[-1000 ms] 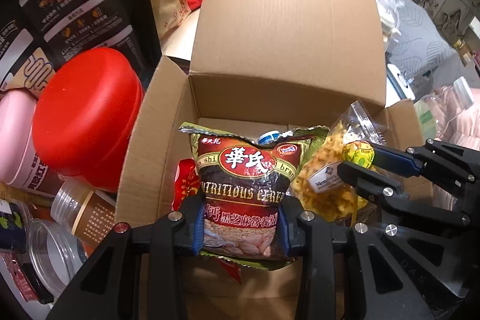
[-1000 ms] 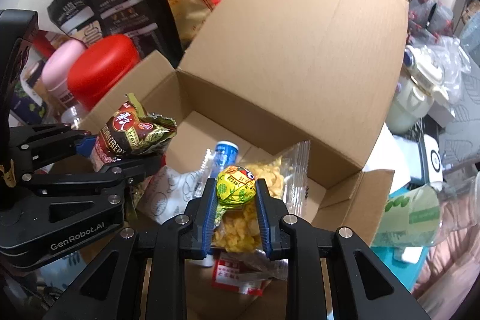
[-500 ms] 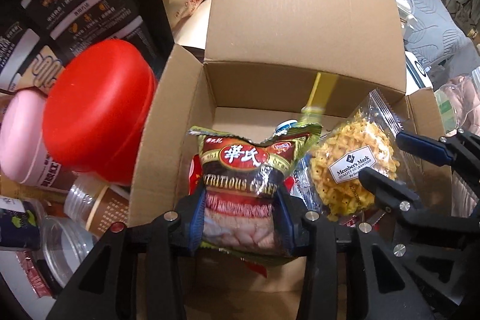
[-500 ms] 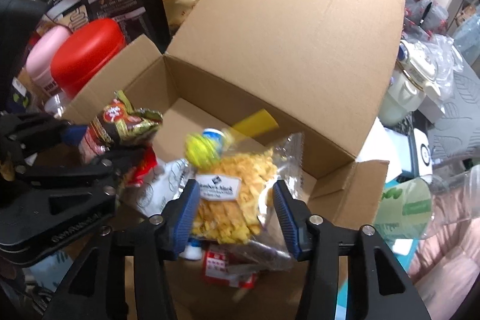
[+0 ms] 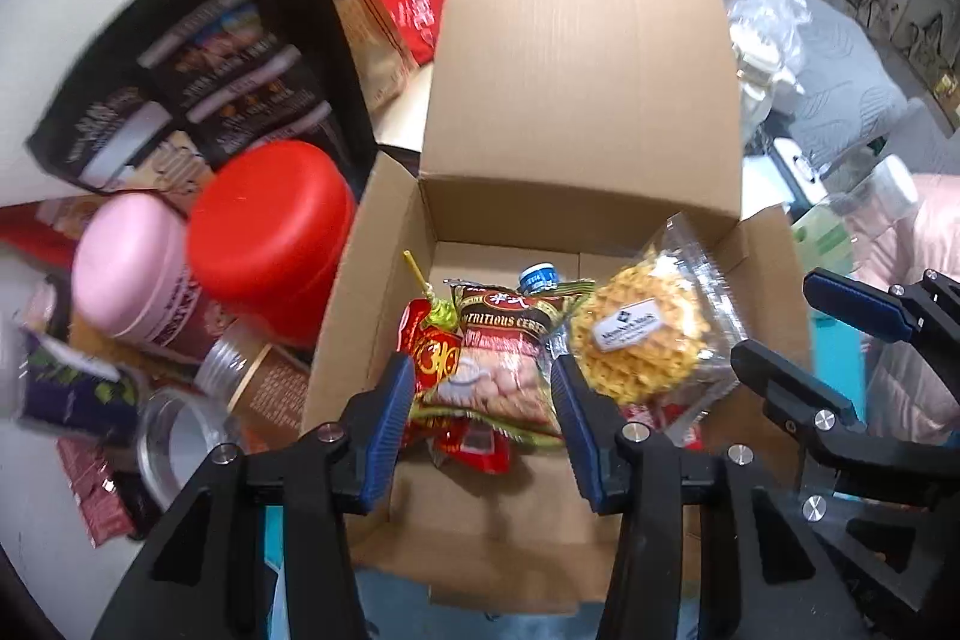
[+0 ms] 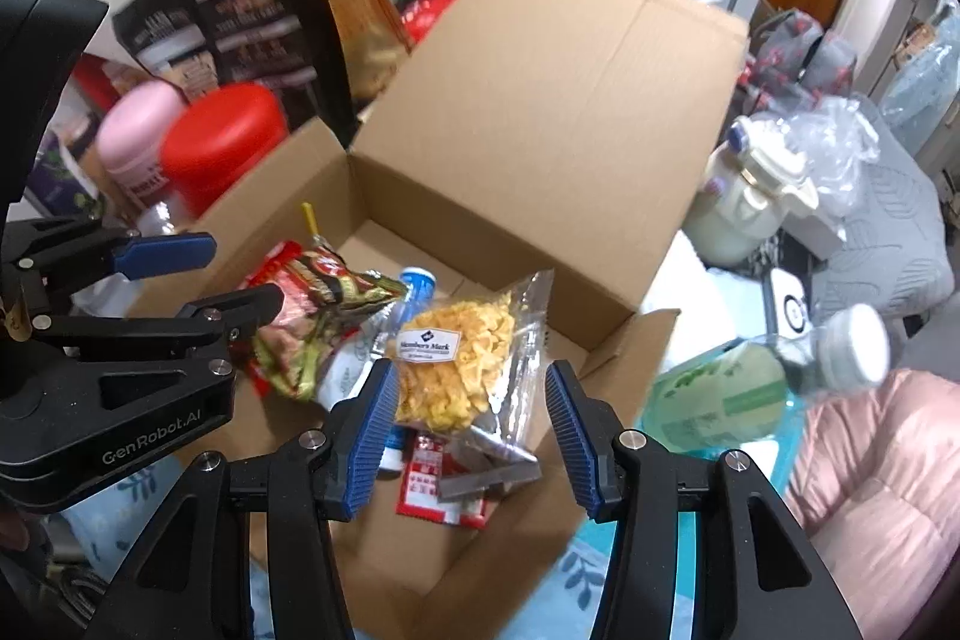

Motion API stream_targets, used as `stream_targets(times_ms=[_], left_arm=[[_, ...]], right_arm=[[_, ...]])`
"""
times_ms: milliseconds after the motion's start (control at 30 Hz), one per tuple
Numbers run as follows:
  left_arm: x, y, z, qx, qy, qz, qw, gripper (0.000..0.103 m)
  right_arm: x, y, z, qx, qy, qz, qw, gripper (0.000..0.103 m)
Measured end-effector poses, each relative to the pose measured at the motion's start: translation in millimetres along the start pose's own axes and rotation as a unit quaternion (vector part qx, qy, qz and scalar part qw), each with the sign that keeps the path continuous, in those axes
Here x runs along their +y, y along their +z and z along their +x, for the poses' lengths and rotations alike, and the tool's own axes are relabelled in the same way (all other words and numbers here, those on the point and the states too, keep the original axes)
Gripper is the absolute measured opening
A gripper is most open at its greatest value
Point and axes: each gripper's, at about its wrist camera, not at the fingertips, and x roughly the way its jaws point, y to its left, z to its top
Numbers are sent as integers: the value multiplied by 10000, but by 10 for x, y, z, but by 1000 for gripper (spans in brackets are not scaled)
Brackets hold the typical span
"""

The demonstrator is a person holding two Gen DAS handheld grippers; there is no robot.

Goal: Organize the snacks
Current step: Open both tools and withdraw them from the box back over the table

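While agape, 2 grippers [image 5: 483, 421] [image 6: 469, 415] empty-handed.

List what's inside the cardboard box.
Cardboard box holds a cereal bag, waffle snack bag, lollipop, red packets and a blue-capped bottle. Anything beneath them is hidden.

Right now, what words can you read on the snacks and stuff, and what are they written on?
"NUTRITIOUS CERE", cut off: brown and green cereal packet in the open cardboard box.
"Member's Mark": white label on the clear bag of yellow waffle crisps.
"GenRobot.AI": side of the black left gripper.
Blurred beyond reading: tall black snack bag, red packets, pink-lidded jar.
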Motion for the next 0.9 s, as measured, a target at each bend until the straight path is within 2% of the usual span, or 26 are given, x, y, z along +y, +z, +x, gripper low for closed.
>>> stream_targets(times_ms=[167,267,433,600,900], left_arm=[[47,-106,-395,-259,32,-193,9995,47],[148,-209,-658,-393,-74,-338,9986,47],[307,-367,-929,-593,-155,-263,9978,47],[493,-593,-1031,-622,-160,-180,9978,47],[789,-944,-1065,-650,-231,-141,9975,47]], right_arm=[[56,-58,-376,-242,120,-53,9996,51],[120,-105,-562,-341,209,-26,9992,51],[279,-233,-821,-483,266,161,9983,51],[484,-386,-877,-473,268,203,9983,51],[838,-622,-867,-430,533,342,9971,51]])
